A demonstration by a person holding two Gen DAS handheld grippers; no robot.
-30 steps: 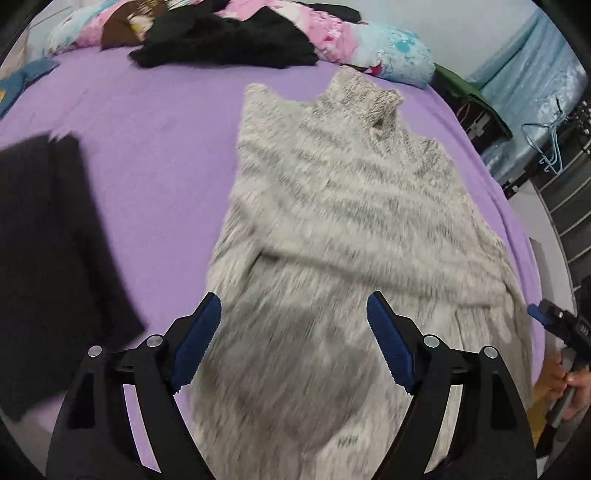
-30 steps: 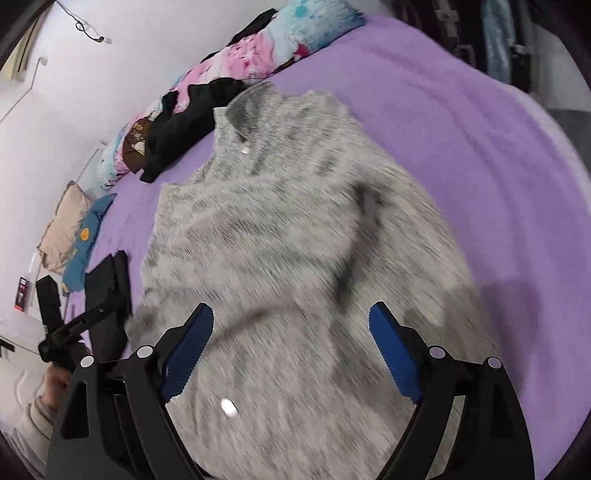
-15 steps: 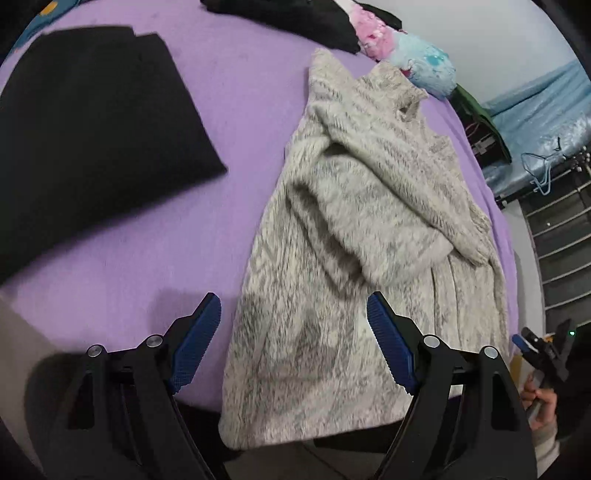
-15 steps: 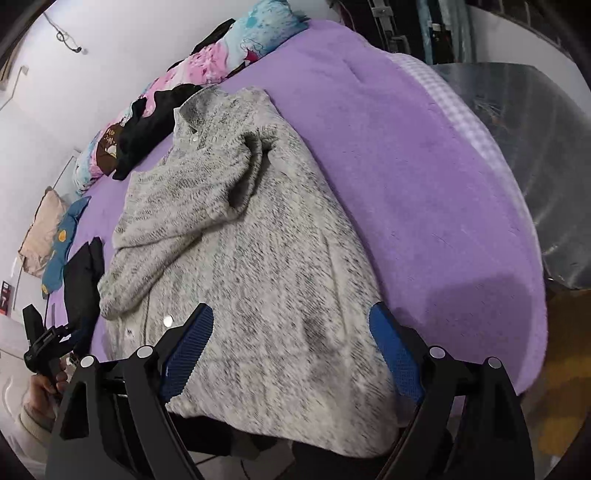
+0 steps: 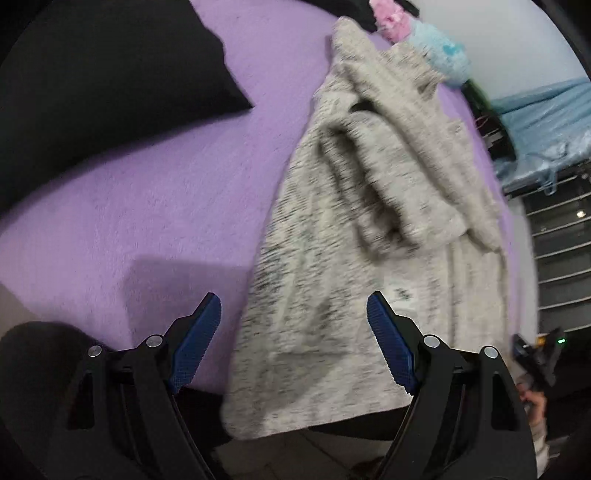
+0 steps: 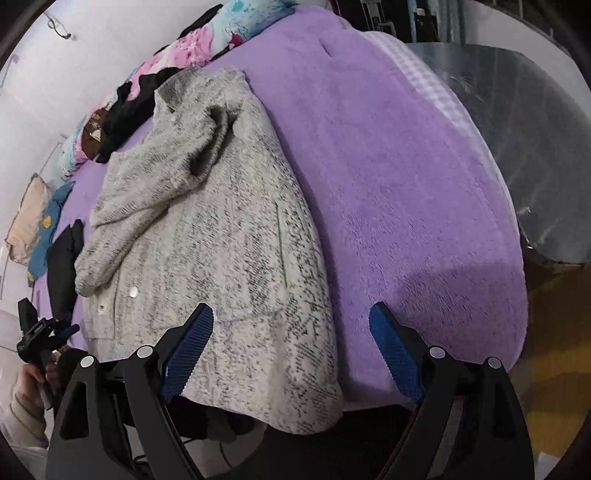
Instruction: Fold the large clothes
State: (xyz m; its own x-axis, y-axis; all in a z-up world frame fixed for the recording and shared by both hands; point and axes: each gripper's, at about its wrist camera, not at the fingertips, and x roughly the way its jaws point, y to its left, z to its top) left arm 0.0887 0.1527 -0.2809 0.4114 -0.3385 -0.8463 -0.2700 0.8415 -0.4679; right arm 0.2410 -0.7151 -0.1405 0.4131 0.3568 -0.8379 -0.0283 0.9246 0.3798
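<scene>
One grey marled knit cardigan (image 6: 221, 236), sleeves folded across its front, hem draped over the purple bed's (image 6: 406, 184) near edge for pickup; left gripper (image 5: 293, 339) and right gripper (image 6: 291, 347) hover there, both spread wide, empty.

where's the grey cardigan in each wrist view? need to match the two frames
Left wrist: grey cardigan runs from top centre down to the right of centre, its hem hanging off the bed edge between the open fingers.
Right wrist: grey cardigan lies left of centre, collar at top, hem hanging off the bed edge by the left finger.
Shared landmark: the pink and blue bedding beyond the collar, on the purple blanket.
</scene>
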